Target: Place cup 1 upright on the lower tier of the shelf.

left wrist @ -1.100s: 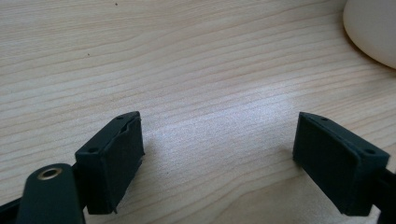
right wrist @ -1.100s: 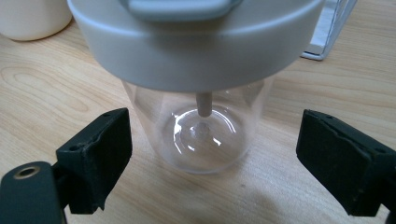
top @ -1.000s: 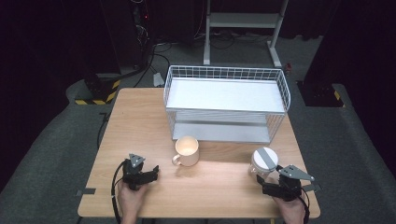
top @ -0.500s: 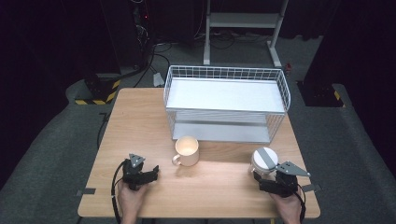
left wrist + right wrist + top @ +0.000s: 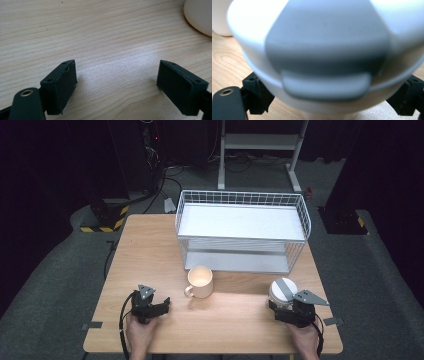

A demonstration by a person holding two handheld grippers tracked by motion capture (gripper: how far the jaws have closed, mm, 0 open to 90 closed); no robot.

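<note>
My right gripper (image 5: pixel 285 306) has edged closer around the white lidded container (image 5: pixel 282 291), its jaws flanking it, grip uncertain, while my left gripper (image 5: pixel 161 306) rests apart, so lifting remains ahead.

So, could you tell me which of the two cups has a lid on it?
The white cup by the right hand-held gripper; its lid is grey-banded, the cream mug open.

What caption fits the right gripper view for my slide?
Right tool straddling a white lidded cup with a grey flap, jaws flanking its base on the wooden table.
</note>
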